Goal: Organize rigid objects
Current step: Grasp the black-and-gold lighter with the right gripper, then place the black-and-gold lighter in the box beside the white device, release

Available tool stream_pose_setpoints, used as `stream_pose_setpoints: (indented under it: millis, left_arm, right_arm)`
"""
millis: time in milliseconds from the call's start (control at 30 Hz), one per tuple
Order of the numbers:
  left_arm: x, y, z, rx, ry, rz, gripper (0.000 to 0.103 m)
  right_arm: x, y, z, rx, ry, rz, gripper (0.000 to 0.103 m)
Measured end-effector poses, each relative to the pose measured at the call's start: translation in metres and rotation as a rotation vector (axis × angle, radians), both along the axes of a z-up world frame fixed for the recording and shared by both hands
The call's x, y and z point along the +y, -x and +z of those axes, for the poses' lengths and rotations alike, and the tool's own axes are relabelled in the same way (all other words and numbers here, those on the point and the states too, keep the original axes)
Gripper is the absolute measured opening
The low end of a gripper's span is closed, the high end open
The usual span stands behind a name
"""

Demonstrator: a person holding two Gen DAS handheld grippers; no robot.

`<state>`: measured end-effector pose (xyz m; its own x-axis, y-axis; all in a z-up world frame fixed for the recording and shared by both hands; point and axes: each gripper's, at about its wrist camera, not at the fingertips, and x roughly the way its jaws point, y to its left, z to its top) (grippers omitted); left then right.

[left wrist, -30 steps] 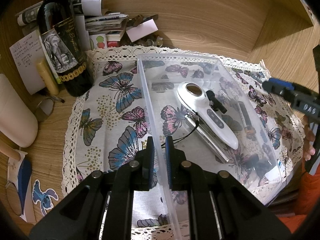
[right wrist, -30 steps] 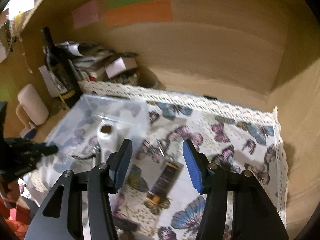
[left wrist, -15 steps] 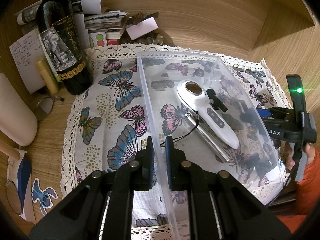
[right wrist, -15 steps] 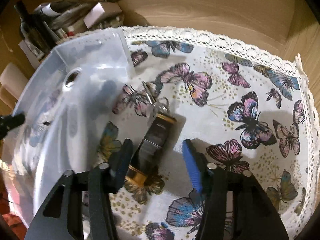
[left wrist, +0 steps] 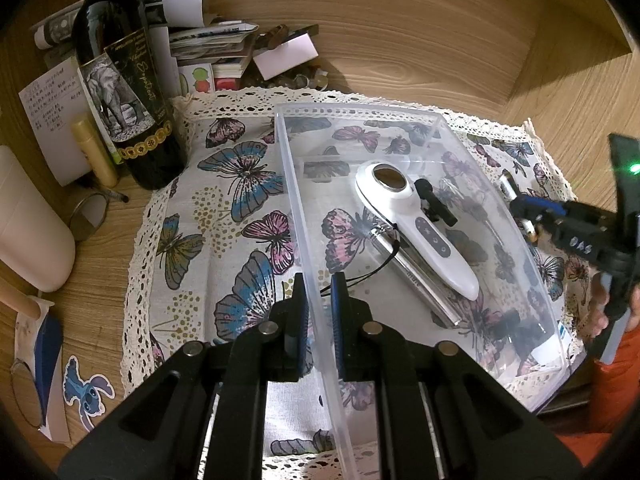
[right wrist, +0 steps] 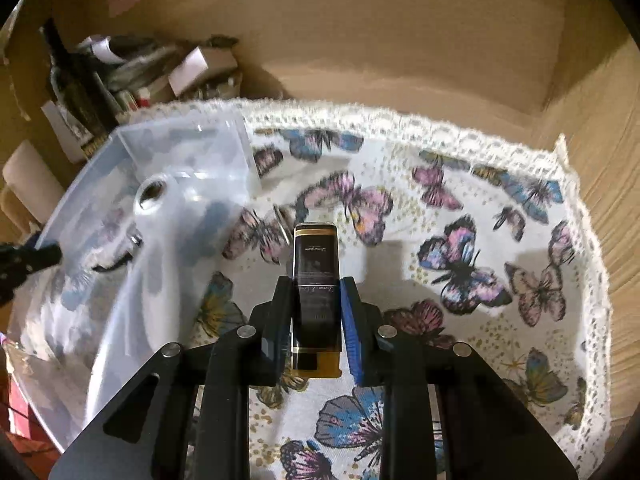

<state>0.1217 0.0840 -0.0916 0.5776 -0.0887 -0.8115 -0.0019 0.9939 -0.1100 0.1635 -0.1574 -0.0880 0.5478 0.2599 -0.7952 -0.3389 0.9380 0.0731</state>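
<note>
A clear plastic bin (left wrist: 304, 208) stands on the butterfly cloth (left wrist: 224, 216). My left gripper (left wrist: 318, 300) is shut on its left wall. Inside lie a white handheld device (left wrist: 416, 232), a silver pen-like tube (left wrist: 416, 276) and a small black clip (left wrist: 434, 202). My right gripper (right wrist: 316, 308) is shut on a black and gold lighter (right wrist: 316, 276) with a key ring (right wrist: 282, 220), just right of the bin (right wrist: 180, 152). In the left wrist view the right gripper (left wrist: 528, 210) shows beyond the bin's right wall.
A dark wine bottle (left wrist: 120, 80), a lip balm tube (left wrist: 94, 152), papers (left wrist: 216, 48) and a white cylinder (left wrist: 28, 232) crowd the left and back. Wooden walls (right wrist: 400, 60) close the back and right. Butterfly cloth (right wrist: 480, 260) spreads right of the bin.
My right gripper came down over the lighter, closed on it and now holds it pointing forward. My left gripper stayed clamped on the bin wall.
</note>
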Motion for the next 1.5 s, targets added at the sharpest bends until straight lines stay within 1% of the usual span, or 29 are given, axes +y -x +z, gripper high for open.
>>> stream_pose_setpoints:
  millis: [233,433,600,800,1033,1300,1433,1500]
  left_arm:
    - [0.0,0.0,0.0,0.0,-0.001,0.0,0.011]
    - [-0.001,0.0,0.0,0.0,-0.003,0.0,0.011]
    - [-0.001,0.001,0.001,-0.001,-0.004,-0.001,0.011]
    - [-0.001,0.001,0.001,-0.003,-0.006,-0.003,0.011]
    - [-0.002,0.001,0.001,-0.006,-0.009,-0.009,0.011]
    - [-0.003,0.002,0.0,-0.01,-0.01,-0.014,0.011]
    - [-0.002,0.002,0.0,-0.01,-0.01,-0.015,0.011]
    - [-0.002,0.002,0.001,-0.01,-0.013,-0.014,0.011]
  right_arm:
    - [0.011,0.003,0.038,-0.106,-0.024,0.023,0.022]
    - [0.028,0.007,0.06,-0.162,-0.051,0.075,0.022]
    - [0.046,0.013,0.069,-0.185,-0.065,0.146,0.022]
    - [0.077,0.014,0.063,-0.161,-0.048,0.245,0.022]
    - [0.107,0.008,0.042,-0.091,-0.011,0.318,0.022]
    - [0.119,-0.002,0.022,-0.012,0.014,0.332,0.022]
    - [0.118,-0.001,0.024,-0.005,0.004,0.325,0.022]
    - [0.116,0.001,0.027,-0.023,0.004,0.317,0.026]
